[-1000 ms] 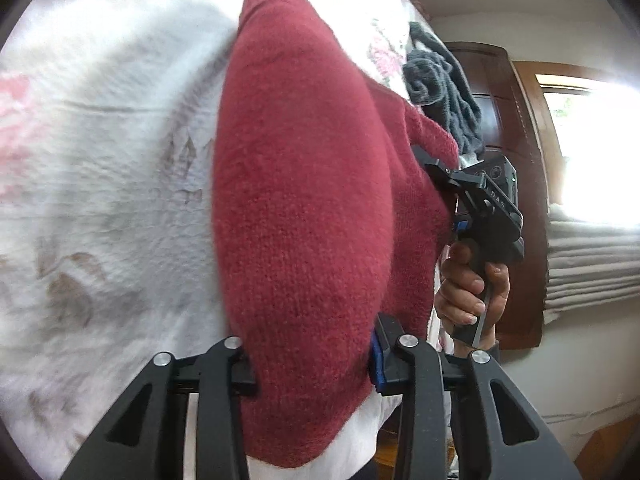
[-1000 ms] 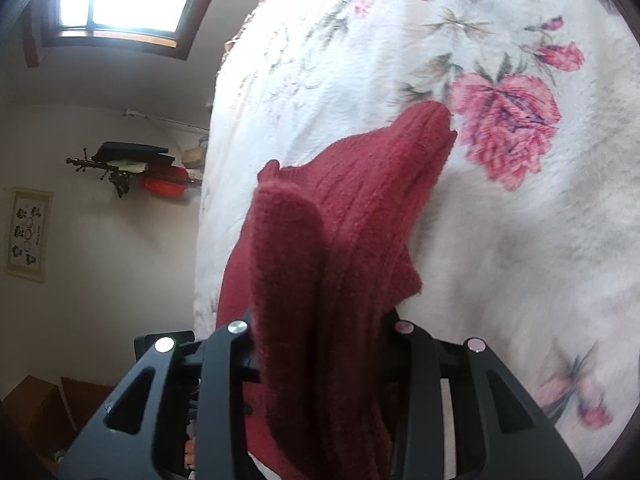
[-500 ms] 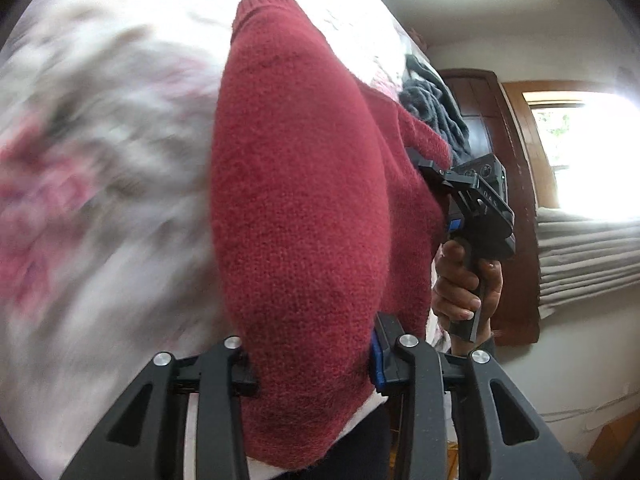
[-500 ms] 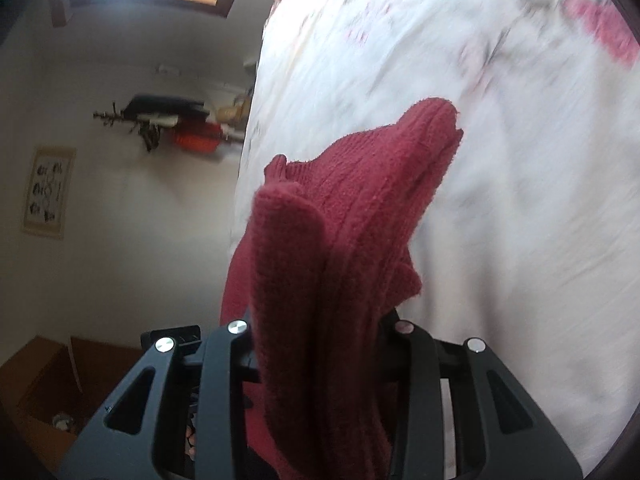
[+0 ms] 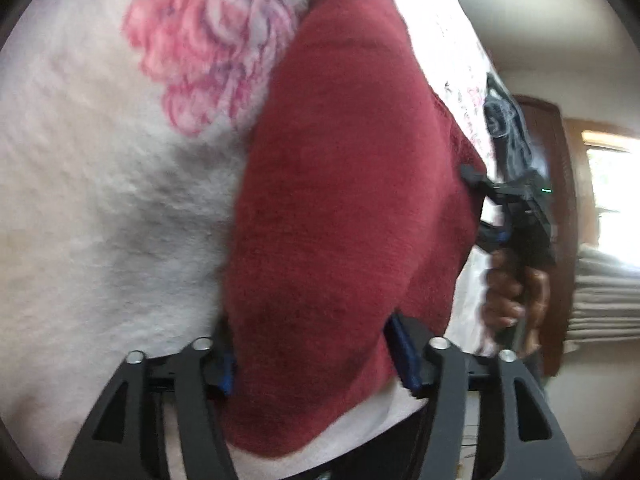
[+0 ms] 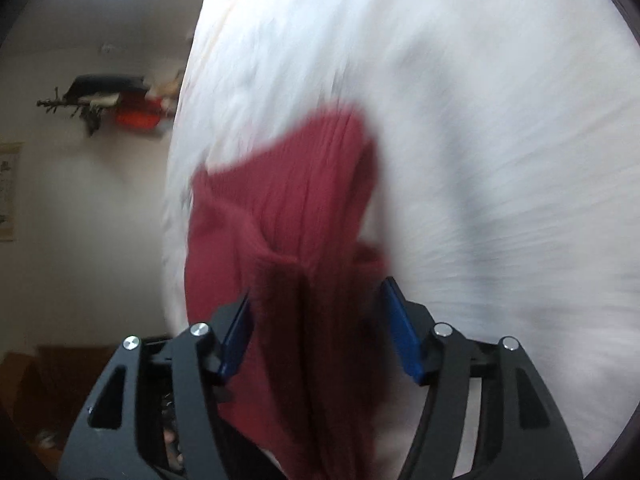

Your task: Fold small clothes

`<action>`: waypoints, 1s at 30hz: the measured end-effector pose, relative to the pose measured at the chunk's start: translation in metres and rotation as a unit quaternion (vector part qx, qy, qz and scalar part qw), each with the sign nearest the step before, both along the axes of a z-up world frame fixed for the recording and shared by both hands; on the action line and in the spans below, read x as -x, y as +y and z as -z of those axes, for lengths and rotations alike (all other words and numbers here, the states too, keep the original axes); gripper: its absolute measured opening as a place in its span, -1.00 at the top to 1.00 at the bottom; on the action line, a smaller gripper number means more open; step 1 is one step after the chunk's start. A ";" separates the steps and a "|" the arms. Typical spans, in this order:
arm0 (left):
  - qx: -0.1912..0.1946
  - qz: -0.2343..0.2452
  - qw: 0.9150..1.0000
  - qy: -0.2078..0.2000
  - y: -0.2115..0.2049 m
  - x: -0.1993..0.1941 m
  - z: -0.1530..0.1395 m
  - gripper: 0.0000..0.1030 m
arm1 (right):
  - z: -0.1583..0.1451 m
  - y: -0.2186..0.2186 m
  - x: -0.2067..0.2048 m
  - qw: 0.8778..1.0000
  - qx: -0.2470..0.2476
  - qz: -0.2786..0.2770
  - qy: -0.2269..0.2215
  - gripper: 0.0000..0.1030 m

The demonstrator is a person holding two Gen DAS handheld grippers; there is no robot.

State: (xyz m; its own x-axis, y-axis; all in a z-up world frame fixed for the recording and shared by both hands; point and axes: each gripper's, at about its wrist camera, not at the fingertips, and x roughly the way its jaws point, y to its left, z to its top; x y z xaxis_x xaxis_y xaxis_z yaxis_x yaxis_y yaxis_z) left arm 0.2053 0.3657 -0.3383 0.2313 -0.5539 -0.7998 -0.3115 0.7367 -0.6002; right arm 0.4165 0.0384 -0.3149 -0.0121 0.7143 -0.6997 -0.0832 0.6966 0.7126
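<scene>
In the left wrist view the left tongs (image 5: pixel 310 364) pinch a fold of the red sweater (image 5: pixel 344 184), which bulges forward between the blue pads and stretches to the far right, where the right tongs (image 5: pixel 486 190) grip its other edge; a hand (image 5: pixel 516 300) wraps the handle below. Behind the knit lies the white bed cover (image 5: pixel 88 200) with a large pink flower (image 5: pixel 212 40), and a dark grey garment (image 5: pixel 504 120) lies at the far right by a wooden door. The right wrist view shows none of that: there the right tongs (image 6: pixel 316 332) stand a little apart with the red sweater (image 6: pixel 288 216) bunched between them, a ribbed end pointing away over the blurred bed cover (image 6: pixel 480 120), and a wall rack (image 6: pixel 96 96) hangs far left. Compared with a second ago, the left view now sits closer to the cover, the pink flower has come into sight, and the sweater's far end in the right view looks shorter and lower.
</scene>
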 end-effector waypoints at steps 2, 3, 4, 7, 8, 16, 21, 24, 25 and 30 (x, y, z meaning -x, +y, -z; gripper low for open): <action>-0.103 0.016 0.994 -0.041 -0.001 0.007 -0.033 -0.48 | -0.024 -0.013 0.015 0.999 -0.016 0.022 -0.024 -0.16; -0.143 0.019 0.987 -0.073 -0.001 0.012 -0.053 -0.50 | -0.030 -0.018 0.019 0.999 -0.024 0.023 -0.032 -0.14; -0.151 0.022 0.984 -0.096 -0.003 0.017 -0.067 -0.51 | -0.038 -0.016 0.021 0.999 -0.029 0.020 -0.041 -0.09; -0.089 0.043 0.983 -0.155 -0.013 0.032 -0.092 -0.51 | -0.042 0.003 0.038 0.998 -0.001 -0.003 -0.062 0.11; -0.073 0.058 0.982 -0.165 -0.022 0.031 -0.094 -0.51 | -0.038 0.011 0.041 0.998 0.013 -0.012 -0.065 0.20; -0.058 0.123 0.987 -0.081 -0.061 0.020 -0.021 -0.50 | -0.018 0.036 0.045 0.989 0.093 -0.014 -0.116 0.83; -0.015 0.132 0.986 -0.101 -0.047 0.008 -0.058 -0.49 | -0.002 0.026 0.041 0.988 0.099 -0.009 -0.115 0.72; 0.007 0.086 0.986 -0.146 -0.012 -0.022 -0.083 -0.50 | -0.035 0.013 0.051 0.982 0.092 0.023 -0.163 0.63; 0.016 0.074 0.985 -0.153 -0.004 -0.036 -0.085 -0.50 | -0.040 0.013 0.052 0.982 0.083 0.024 -0.168 0.63; 0.001 0.058 0.991 -0.119 0.011 -0.119 -0.041 -0.47 | -0.016 0.045 0.038 0.984 0.093 -0.050 -0.146 0.82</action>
State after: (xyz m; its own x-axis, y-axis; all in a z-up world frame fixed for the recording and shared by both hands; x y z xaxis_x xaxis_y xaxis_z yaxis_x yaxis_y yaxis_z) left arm 0.3239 0.3771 -0.2977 0.3487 -0.5884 -0.7295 -0.0748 0.7584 -0.6475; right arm 0.3783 0.0831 -0.2990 0.1448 0.5786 -0.8027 -0.3409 0.7907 0.5085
